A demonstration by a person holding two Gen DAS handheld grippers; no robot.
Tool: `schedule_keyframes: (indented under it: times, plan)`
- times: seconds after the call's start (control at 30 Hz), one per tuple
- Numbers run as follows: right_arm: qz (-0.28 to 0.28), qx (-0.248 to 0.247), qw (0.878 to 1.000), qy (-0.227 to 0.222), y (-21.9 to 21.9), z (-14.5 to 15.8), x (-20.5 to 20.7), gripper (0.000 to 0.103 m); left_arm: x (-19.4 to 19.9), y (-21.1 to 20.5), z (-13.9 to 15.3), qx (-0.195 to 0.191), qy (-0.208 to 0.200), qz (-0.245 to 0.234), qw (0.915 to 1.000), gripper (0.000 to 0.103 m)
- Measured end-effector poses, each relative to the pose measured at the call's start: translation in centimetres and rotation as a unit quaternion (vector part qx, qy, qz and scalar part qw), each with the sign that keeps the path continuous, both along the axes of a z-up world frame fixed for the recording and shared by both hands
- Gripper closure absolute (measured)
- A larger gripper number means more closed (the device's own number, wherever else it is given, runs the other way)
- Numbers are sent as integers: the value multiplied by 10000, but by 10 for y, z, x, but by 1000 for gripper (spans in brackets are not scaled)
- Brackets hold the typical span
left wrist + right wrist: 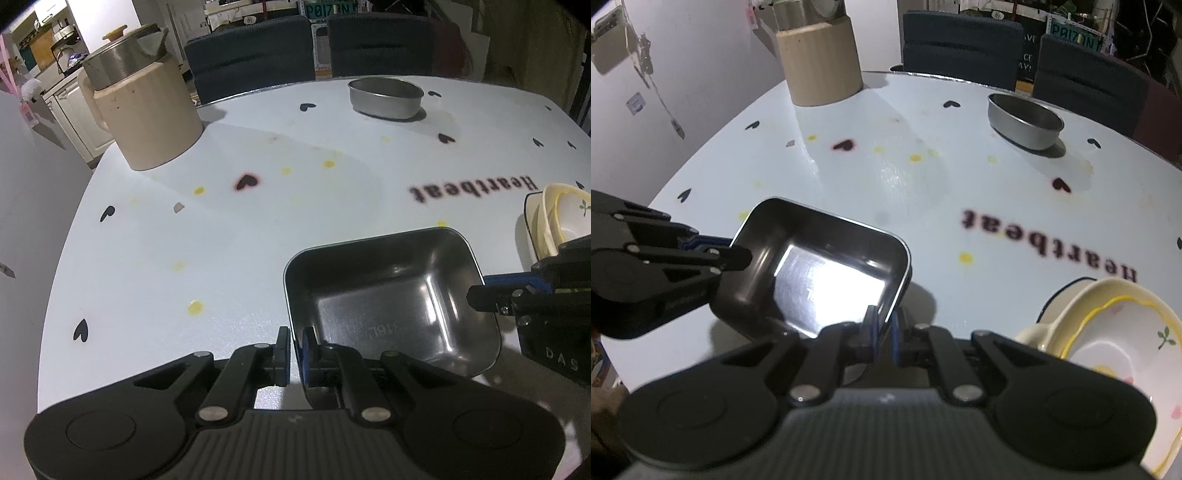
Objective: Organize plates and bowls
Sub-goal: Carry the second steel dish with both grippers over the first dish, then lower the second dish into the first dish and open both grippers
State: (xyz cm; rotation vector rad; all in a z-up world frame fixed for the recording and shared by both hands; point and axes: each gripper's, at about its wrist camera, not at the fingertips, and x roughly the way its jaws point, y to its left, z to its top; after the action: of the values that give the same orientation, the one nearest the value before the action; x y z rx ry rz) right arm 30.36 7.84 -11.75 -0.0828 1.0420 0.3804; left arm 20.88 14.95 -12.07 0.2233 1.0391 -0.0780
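Note:
A rectangular steel tray (388,295) hangs tilted just above the white table (221,240), with its shadow beneath it in the right wrist view. My left gripper (294,339) is shut on the tray's near left corner rim, one pad inside and one outside. From the right wrist, the left gripper (738,251) shows on the tray's (820,266) left edge. My right gripper (882,321) is shut on the tray's near right rim; from the left wrist, the right gripper (484,290) shows at the tray's right side. A round steel pan (386,98) sits at the far side.
A stack of cream ceramic bowls (1108,332) with a yellow rim and flower print stands right of the tray. A beige ribbed container (147,118) holding a steel pot stands at the far left. Two dark chairs (251,51) stand behind the table. The table edge curves off at left.

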Motion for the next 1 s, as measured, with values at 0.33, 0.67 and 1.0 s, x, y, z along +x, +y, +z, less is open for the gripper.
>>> schedule_keyframes:
  times: [0.33, 0.67, 1.0]
  plan:
    - [-123, 77, 9997, 170, -3, -6, 6, 93, 3, 4, -10, -55, 124, -17, 9999, 87]
    - [-254, 455, 9985, 177, -7, -11, 15, 93, 11, 20, -10, -216, 54, 280, 9994, 86]
    - [-345, 672, 9969, 229, -8, -15, 24, 93, 17, 29, -10, -419, 90, 417, 9982, 86]
